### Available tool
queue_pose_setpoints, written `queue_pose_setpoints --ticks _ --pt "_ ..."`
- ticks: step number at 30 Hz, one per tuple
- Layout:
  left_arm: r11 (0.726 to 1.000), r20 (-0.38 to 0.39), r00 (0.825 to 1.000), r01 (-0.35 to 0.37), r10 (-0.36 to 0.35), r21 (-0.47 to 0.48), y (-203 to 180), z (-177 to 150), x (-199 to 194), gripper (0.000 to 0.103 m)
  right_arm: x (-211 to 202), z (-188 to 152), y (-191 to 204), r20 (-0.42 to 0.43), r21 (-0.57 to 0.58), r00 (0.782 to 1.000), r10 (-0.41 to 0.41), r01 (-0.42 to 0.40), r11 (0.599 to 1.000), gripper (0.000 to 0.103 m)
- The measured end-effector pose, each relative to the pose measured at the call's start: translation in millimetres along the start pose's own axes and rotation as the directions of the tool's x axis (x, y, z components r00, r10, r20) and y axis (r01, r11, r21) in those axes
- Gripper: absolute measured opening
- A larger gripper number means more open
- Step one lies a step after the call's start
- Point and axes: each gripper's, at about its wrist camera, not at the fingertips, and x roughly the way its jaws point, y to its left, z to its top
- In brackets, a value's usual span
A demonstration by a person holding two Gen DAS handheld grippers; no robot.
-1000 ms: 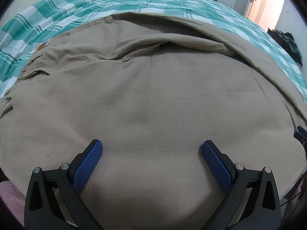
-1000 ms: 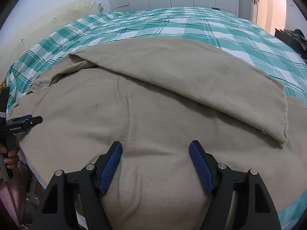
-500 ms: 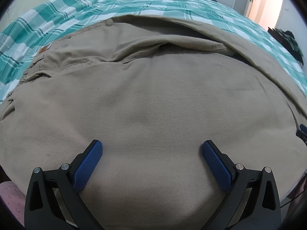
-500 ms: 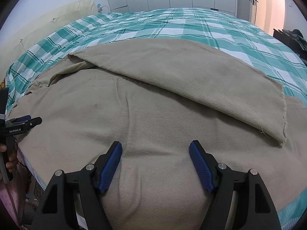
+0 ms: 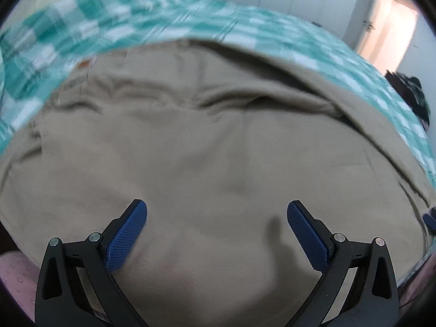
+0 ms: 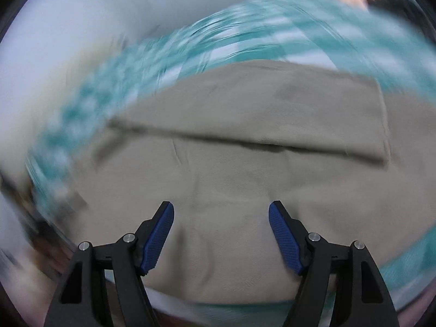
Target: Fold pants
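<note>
Your pants (image 5: 207, 147) are matt tan woven cloth with a fine twill rib, lying on a soft checked cotton-looking bedspread (image 5: 272, 31). Your left gripper (image 5: 216, 234) shows matt black plastic arms, knurled blue pads (image 5: 126, 235) and shiny metal pins.

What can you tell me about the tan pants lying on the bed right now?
The pants are khaki, a twill-like woven cloth, spread flat and creased on the teal checked bedspread. One leg lies folded over the other, its raw hem to the right. Both open grippers hang above them, gripping nothing.
</note>
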Motion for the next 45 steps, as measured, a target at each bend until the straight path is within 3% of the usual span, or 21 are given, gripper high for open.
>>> queue_pose_setpoints --ticks 2,4,7,9,11,12,14,16,17,19,21,24,26,30,33,35,39,41,42,43,45 --pt "1.0 0.009 1.0 -0.012 0.012 0.005 -3 1 2 0.102 -1 9 -16 -0.009 0.172 0.998 0.059 -0.057 0.983 0.071" --pt "0.999 0.002 1.0 -0.028 0.028 0.038 -11 -1 6 0.103 4 21 -37 0.003 0.364 0.997 0.078 -0.073 0.928 0.067" --pt "0.994 0.002 0.998 -0.06 0.06 0.094 -20 -7 10 0.102 8 29 -73 0.072 0.64 0.997 0.014 -0.057 0.766 0.064" --pt "0.994 0.004 0.999 -0.054 0.054 0.094 -19 -7 10 0.102 12 31 -91 0.129 0.743 0.991 -0.03 -0.077 0.665 0.062" --pt "0.994 0.003 0.999 -0.047 0.047 0.099 -17 -8 10 0.102 15 35 -97 0.149 0.764 0.985 -0.082 -0.062 0.642 0.047" --pt "0.993 0.001 0.999 -0.047 0.047 0.105 -17 -8 10 0.102 17 40 -97 0.145 0.751 0.983 -0.113 -0.035 0.659 0.039" --pt "0.994 -0.01 0.999 -0.039 0.04 0.104 -17 -7 8 0.102 18 53 -92 0.108 0.661 0.974 -0.2 0.08 0.746 0.005" --pt "0.998 -0.021 1.0 0.022 -0.021 0.056 -11 -1 -1 0.102 7 61 -78 0.136 0.58 0.968 -0.212 0.095 0.809 0.004" --pt "0.996 -0.016 0.996 0.092 -0.092 0.013 -6 5 -8 0.102 -2 65 -71 0.161 0.541 0.965 -0.206 0.088 0.837 0.004" --pt "0.97 -0.002 0.974 0.224 -0.225 -0.093 5 22 -17 0.102 -27 79 -42 0.232 0.386 0.957 -0.174 0.074 0.919 0.004" --pt "0.923 0.003 0.941 0.332 -0.338 -0.194 13 46 -15 0.102 -57 90 -10 0.293 0.231 0.948 -0.122 0.054 0.971 0.003" --pt "0.84 0.024 0.888 0.444 -0.46 -0.312 17 84 -4 0.102 -96 96 31 0.359 0.082 0.933 -0.028 -0.001 0.997 0.003" --pt "0.804 0.044 0.865 0.482 -0.499 -0.348 17 106 5 0.102 -117 92 51 0.382 0.019 0.924 0.025 -0.035 0.999 0.003" --pt "0.79 0.051 0.858 0.492 -0.511 -0.367 13 132 16 0.102 -176 80 83 0.419 -0.081 0.894 0.16 -0.138 0.987 0.003" --pt "0.769 0.056 0.837 0.525 -0.545 -0.364 12 144 19 0.102 -205 70 94 0.422 -0.152 0.883 0.205 -0.154 0.976 0.003" --pt "0.775 0.05 0.837 0.525 -0.544 -0.352 15 149 18 0.102 -218 62 95 0.414 -0.183 0.878 0.242 -0.181 0.966 0.003" --pt "0.786 0.054 0.841 0.524 -0.538 -0.33 22 154 8 0.1 -240 48 88 0.367 -0.275 0.899 0.239 -0.141 0.951 0.003" --pt "0.784 0.047 0.84 0.523 -0.54 -0.334 26 158 10 0.072 -236 51 77 0.345 -0.276 0.913 0.219 -0.124 0.953 0.003" --pt "0.785 0.033 0.842 0.515 -0.538 -0.343 27 159 13 0.023 -230 56 69 0.326 -0.266 0.922 0.207 -0.12 0.956 0.003" --pt "0.789 0.012 0.85 0.494 -0.527 -0.364 28 161 18 0.003 -221 66 60 0.311 -0.25 0.931 0.19 -0.113 0.962 0.003" --pt "0.764 0.03 0.845 0.498 -0.534 -0.411 32 161 19 0.003 -201 91 48 0.299 -0.251 0.942 0.151 -0.076 0.965 0.003"
